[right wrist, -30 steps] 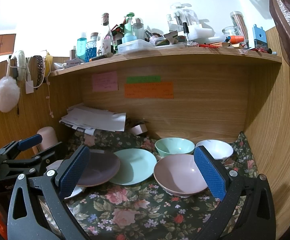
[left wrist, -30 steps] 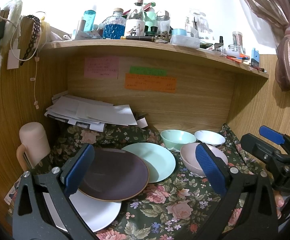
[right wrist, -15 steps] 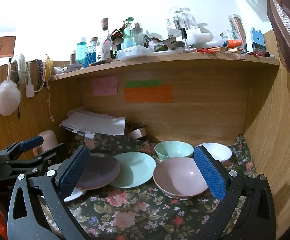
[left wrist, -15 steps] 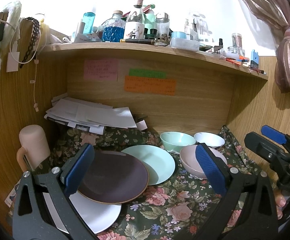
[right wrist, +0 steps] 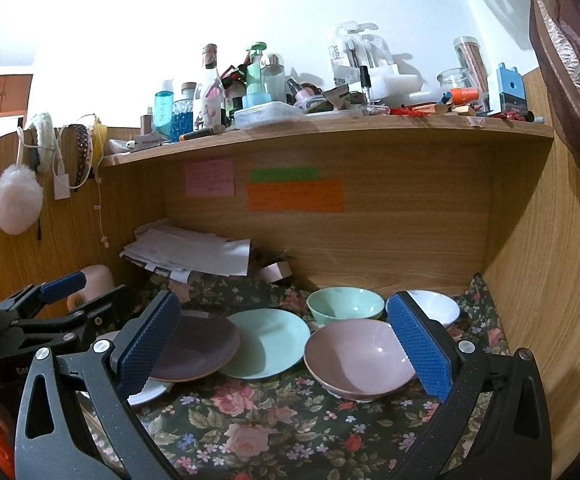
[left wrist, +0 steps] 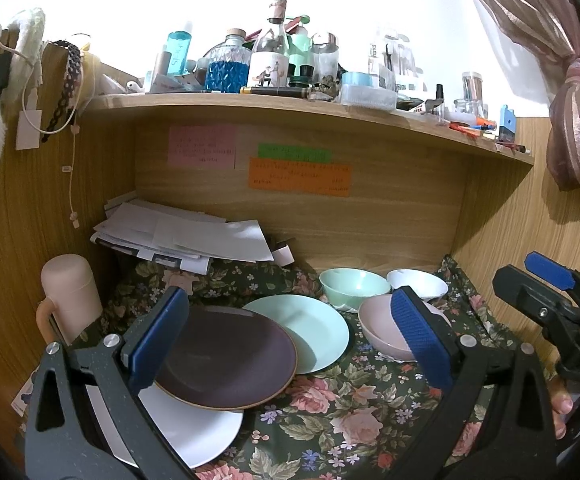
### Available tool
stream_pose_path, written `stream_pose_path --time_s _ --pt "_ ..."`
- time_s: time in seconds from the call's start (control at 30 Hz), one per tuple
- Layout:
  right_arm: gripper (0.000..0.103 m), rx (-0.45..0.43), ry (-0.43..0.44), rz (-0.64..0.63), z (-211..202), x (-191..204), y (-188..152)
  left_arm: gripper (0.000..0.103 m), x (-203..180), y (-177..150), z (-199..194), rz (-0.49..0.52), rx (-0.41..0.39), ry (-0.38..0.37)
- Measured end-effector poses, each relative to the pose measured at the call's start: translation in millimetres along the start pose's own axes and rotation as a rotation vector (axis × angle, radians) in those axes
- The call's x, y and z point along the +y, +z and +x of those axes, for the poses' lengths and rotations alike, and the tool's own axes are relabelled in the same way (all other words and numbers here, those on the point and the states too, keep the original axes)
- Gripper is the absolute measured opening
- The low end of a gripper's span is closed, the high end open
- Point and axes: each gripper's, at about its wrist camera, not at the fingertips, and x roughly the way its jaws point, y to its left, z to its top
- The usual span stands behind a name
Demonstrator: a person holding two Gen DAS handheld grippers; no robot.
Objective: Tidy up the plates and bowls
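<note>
On the floral cloth [left wrist: 342, 416] a dark purple plate [left wrist: 226, 356] overlaps a white plate [left wrist: 198, 432] and a mint plate [left wrist: 310, 328]. Behind them stand a mint bowl [left wrist: 352, 286], a white bowl [left wrist: 418, 284] and a pink bowl [left wrist: 378, 330]. My left gripper [left wrist: 290, 336] hangs open above the plates, holding nothing. The right wrist view shows the purple plate [right wrist: 198, 348], mint plate [right wrist: 268, 342], mint bowl [right wrist: 344, 306], white bowl [right wrist: 436, 306] and pink bowl [right wrist: 360, 356]. My right gripper [right wrist: 286, 344] is open and empty over the cloth, its right pad beside the pink bowl.
A pink flask [left wrist: 70, 292] stands at the left wall beside a paper pile [left wrist: 182, 236]. The shelf [left wrist: 290, 104] above carries several bottles and jars. Wooden walls close the nook on the left, back and right. A curtain [left wrist: 574, 132] hangs at the right.
Both cameras have tilted up and drawn back slightly, so the dishes sit lower in view. Both grippers stay open; no dish has moved.
</note>
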Motion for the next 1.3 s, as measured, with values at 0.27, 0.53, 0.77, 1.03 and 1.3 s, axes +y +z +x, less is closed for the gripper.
stream_pose_path --time_s 0.27,0.53,0.77,1.03,1.3 --pt "0.103 -0.008 0.001 -0.003 -2.5 1.1 0.5 0.103 -2.7 1.6 -4.4 0.004 -0.009 0.003" --pt "0.103 -0.005 0.001 -0.002 -2.9 2.0 0.3 0.103 -2.4 1.7 -4.9 0.005 -0.010 0.004" --pt "0.103 0.000 0.005 -0.003 -1.6 3.3 0.1 0.103 -0.5 1.6 -5.7 0.003 -0.010 0.005" --pt "0.103 0.044 0.009 -0.015 15.8 6.7 -5.2 0.103 12.8 -2.3 4.3 0.002 0.018 0.011" --pt "0.103 0.129 0.044 -0.019 47.3 9.0 -19.9 0.102 40.5 -14.1 28.7 -0.033 0.112 0.025"
